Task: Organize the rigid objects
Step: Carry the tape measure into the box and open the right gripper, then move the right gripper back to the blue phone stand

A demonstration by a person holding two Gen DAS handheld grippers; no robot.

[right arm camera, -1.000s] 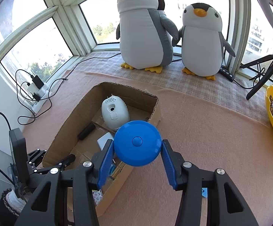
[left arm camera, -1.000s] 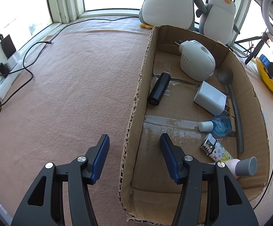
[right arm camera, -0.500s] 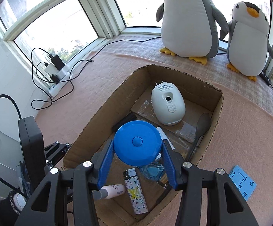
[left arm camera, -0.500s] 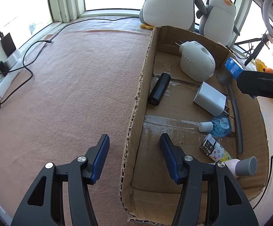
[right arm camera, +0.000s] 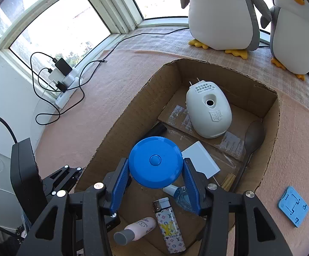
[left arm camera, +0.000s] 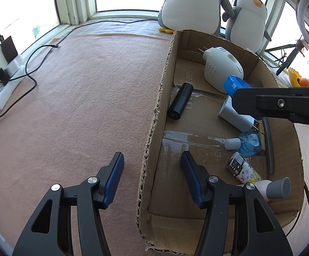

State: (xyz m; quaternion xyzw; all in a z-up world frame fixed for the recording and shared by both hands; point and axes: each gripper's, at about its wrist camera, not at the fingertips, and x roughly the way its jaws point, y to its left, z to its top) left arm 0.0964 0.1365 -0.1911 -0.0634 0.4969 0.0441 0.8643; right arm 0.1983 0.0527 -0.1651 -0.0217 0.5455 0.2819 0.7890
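Round blue disc (right arm camera: pixel 155 162) held above the open cardboard box (right arm camera: pixel 277 115).

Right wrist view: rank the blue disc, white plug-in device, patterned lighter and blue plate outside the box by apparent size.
1. Blue disc, though held nearest the camera, which inflates it
2. White plug-in device, close behind; true order against the disc unsure
3. Patterned lighter
4. Blue plate, similar to the lighter

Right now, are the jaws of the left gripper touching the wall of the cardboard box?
Apart. In the left wrist view the left gripper straddles the cardboard box wall, with carpet showing beside one jaw and the box floor beside the other.
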